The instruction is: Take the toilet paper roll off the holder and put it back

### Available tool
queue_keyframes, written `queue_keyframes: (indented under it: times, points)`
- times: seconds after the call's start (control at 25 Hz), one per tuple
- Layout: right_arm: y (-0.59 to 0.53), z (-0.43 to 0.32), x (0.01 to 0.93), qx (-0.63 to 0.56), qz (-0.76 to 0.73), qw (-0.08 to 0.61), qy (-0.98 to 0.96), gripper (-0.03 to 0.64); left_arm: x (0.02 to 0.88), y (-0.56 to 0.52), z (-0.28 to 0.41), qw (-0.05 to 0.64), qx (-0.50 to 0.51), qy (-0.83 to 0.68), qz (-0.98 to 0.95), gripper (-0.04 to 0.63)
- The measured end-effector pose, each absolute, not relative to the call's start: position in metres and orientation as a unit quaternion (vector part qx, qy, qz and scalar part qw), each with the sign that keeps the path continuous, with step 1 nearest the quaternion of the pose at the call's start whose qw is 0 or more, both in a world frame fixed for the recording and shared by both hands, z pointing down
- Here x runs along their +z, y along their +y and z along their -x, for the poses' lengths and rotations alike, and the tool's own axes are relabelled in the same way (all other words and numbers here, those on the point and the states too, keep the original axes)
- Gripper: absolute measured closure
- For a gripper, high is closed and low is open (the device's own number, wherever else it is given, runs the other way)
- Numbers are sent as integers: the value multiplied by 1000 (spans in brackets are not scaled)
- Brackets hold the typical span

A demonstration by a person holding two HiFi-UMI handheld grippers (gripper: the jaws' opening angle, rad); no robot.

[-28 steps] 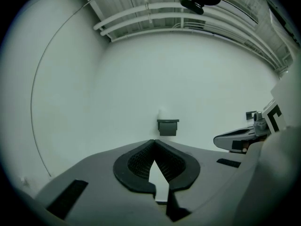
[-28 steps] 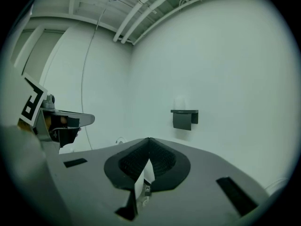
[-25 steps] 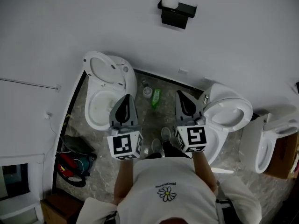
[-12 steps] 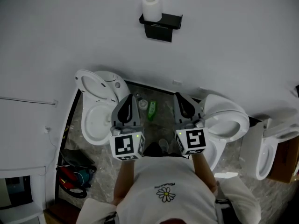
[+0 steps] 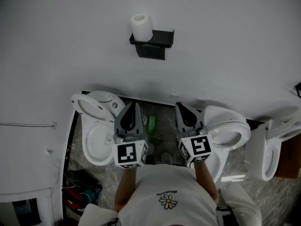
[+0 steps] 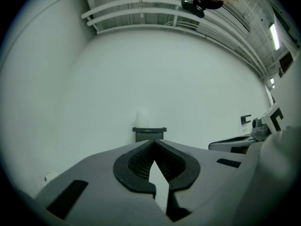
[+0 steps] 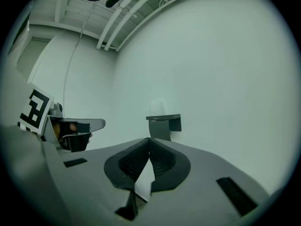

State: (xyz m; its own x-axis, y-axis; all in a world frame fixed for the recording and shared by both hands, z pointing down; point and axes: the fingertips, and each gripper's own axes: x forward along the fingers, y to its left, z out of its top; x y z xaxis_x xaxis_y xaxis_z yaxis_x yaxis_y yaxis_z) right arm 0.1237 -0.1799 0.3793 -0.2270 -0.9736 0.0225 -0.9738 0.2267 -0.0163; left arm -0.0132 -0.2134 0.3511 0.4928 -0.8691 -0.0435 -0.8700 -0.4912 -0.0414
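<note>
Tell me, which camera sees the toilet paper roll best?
The head view. There the toilet paper roll stands bright and sharp-edged on the black holder. In the left gripper view and the right gripper view it is only a pale, faint shape above the holder, nearly blending into the white wall.

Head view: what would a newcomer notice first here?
A white toilet paper roll stands upright on a black holder on the bare white wall. Below it, the left claw and right claw point toward that wall, both shut and empty. An open left toilet and right toilet flank them.
</note>
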Motion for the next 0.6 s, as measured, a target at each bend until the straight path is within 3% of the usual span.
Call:
queue_keyframes:
  times: [0.6]
  points:
    - [-203, -121, 377, 5, -687, 8, -726, 606, 338, -264, 17, 51, 23, 454, 889, 578]
